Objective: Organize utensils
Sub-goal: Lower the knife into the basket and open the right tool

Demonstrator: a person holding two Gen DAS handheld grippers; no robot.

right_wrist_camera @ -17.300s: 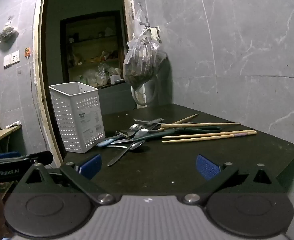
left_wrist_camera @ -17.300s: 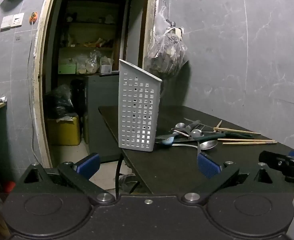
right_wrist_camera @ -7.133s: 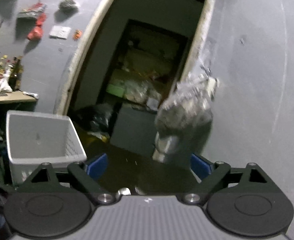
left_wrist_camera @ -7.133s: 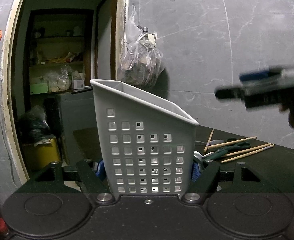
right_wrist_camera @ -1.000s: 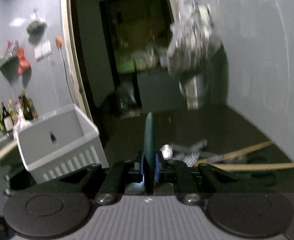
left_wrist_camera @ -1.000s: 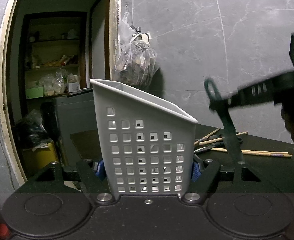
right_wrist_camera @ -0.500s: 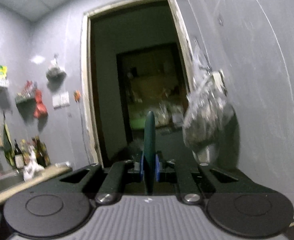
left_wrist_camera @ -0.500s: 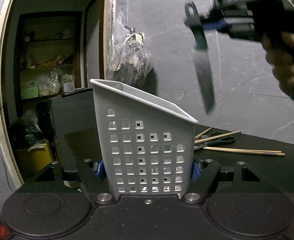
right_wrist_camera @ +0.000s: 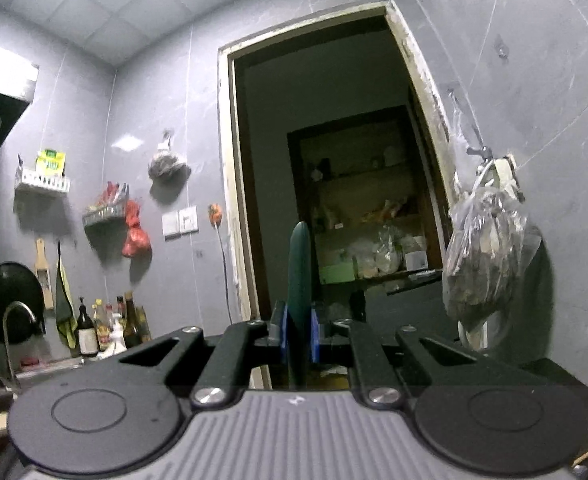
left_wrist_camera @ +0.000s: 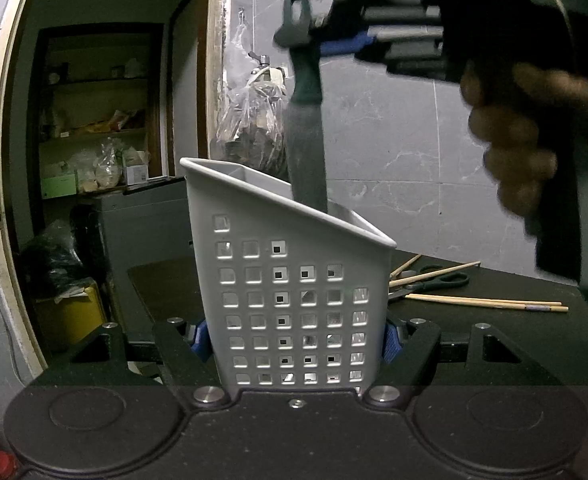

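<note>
A knife (left_wrist_camera: 305, 148) with a dark green handle ending in a loop and a grey blade is held upright, point down, its tip hidden behind the rim of the white perforated utensil holder (left_wrist_camera: 289, 288). The handle is pinched between the blue pads of the right gripper (left_wrist_camera: 324, 46), gripped by a hand (left_wrist_camera: 514, 140); in the right wrist view it stands edge-on between the closed fingers (right_wrist_camera: 298, 334). The holder, slanted at its rim, is clamped at its base by the left gripper (left_wrist_camera: 296, 338). Wooden chopsticks (left_wrist_camera: 486, 302) and black-handled scissors (left_wrist_camera: 440, 280) are seen lying on the dark table (left_wrist_camera: 534, 328) beyond.
</note>
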